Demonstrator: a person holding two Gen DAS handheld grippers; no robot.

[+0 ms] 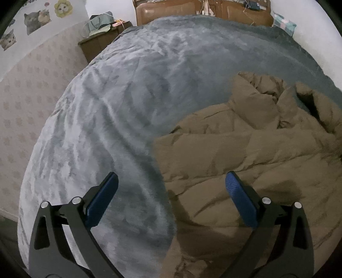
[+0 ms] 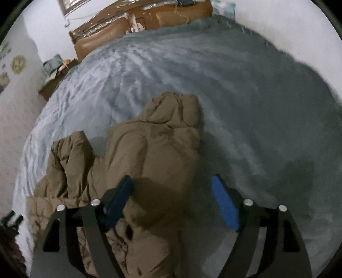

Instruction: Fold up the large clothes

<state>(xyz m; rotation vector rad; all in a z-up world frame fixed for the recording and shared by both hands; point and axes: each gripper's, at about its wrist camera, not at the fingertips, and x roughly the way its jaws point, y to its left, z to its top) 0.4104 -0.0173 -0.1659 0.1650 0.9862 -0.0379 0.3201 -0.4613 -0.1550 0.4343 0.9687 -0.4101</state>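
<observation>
A tan quilted puffer jacket (image 1: 256,154) lies crumpled on a grey-blue blanket (image 1: 128,102) that covers a bed. In the left wrist view my left gripper (image 1: 171,181) hangs open above the jacket's left edge, one blue pad (image 1: 102,198) over the blanket and the other over the fabric. Nothing sits between its pads. In the right wrist view the jacket (image 2: 154,149) shows its hood pointing toward the headboard. My right gripper (image 2: 171,184) stands open above the jacket's right side, its left pad (image 2: 119,198) over the fabric, its right pad over the blanket (image 2: 256,107). It holds nothing.
A brown headboard (image 1: 192,10) closes off the far end of the bed. A dark nightstand (image 1: 96,45) with a bag on it stands at the far left beside a patterned wall with cat stickers. The blanket stretches bare to the left and beyond the jacket.
</observation>
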